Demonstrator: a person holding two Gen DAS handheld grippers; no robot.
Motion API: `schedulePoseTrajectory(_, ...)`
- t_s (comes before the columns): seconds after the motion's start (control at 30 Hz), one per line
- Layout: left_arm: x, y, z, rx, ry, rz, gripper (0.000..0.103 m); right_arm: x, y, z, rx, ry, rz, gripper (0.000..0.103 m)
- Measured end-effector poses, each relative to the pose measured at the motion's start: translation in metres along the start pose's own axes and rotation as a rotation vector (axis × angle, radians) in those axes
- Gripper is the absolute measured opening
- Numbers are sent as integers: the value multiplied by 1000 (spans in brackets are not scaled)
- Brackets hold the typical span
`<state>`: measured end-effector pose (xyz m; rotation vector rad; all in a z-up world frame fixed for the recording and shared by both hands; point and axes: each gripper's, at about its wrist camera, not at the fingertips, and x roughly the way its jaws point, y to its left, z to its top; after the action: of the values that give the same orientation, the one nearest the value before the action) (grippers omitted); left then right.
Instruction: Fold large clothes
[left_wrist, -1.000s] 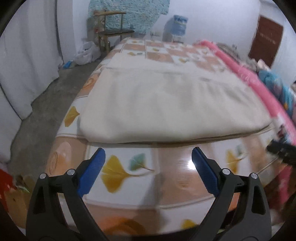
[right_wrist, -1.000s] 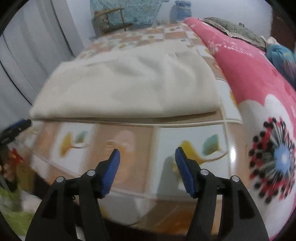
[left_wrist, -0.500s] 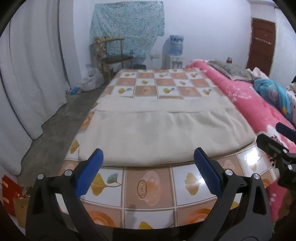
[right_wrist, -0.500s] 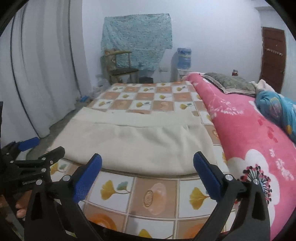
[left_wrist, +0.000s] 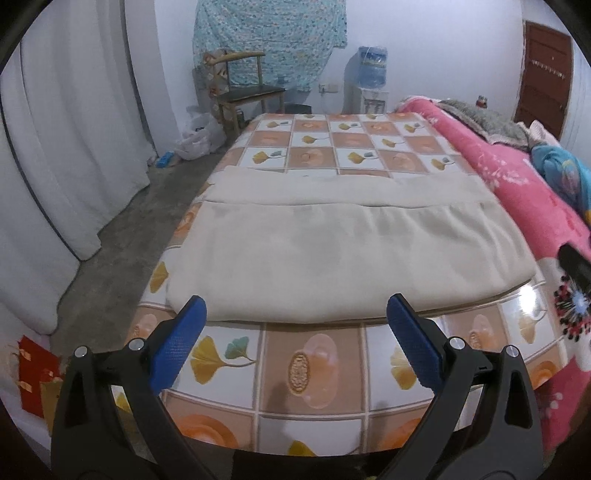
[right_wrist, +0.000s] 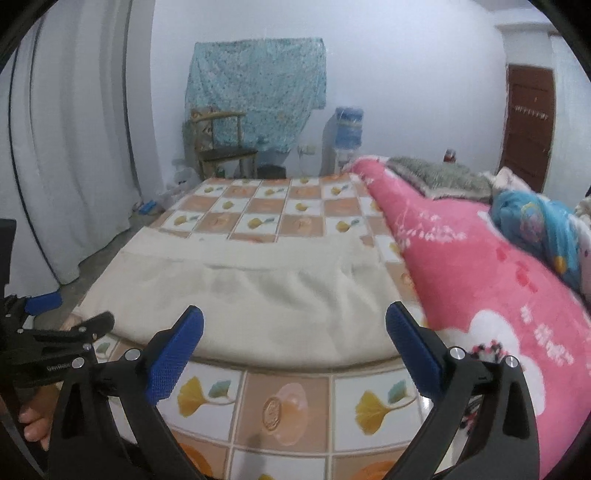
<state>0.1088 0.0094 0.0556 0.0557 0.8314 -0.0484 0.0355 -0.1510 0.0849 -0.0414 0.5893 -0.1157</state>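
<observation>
The left gripper (left_wrist: 294, 339) stood wide open with nothing between its blue, cross-hatched pads, held over the near edge of the bed (left_wrist: 306, 373). The right gripper (right_wrist: 294, 345) was likewise spread to its widest and empty, its black arms framing the same glossy cover. From each gripper the cloth (left_wrist: 332, 254) lay at twelve o'clock, just beyond the fingertips and apart from them. It was a cream, soft-looking, fleecy sheet folded into a broad rectangle, its near edge a rounded fold running across the bed, and a second layer showed as a straight band along its far side. A few shallow wrinkles ran down from that band. The cover beneath it was shiny and smooth, printed in squares of peach and white with yellow ginkgo leaves and round orange motifs. In the right view the left gripper appeared at nine o'clock, black with a blue tip, beside bare fingers at the frame's edge. At two to three o'clock lay a plush pink blanket (right_wrist: 480, 266) with white and red flowers, touching the cloth's right corner. Farther off, at twelve o'clock, stood a wooden chair (left_wrist: 243, 88), and at one o'clock a water dispenser (left_wrist: 373, 77). White curtains (left_wrist: 74, 147) hung at ten o'clock.
</observation>
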Motion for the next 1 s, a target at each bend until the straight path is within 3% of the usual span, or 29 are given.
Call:
schedulePoseTrajectory(0.27, 9, 6, 2, -37, 35, 16, 95, -7, -2, 8, -17, -72, -44, 96)
schedulePoseTrajectory(0.47, 15, 12, 1, -69, 47, 33, 95, -33, -18, 8, 98, -290, -11, 96)
schedulePoseTrajectory(0.77, -6, 16, -3, -79, -89, -27, 95, -15, 9, 0, 15, -189, 31, 96)
schedulePoseTrajectory(1.0, -11, 8, -4, -43, -113, -92, 95, -10, 26, -7, -18, -145, 54, 96)
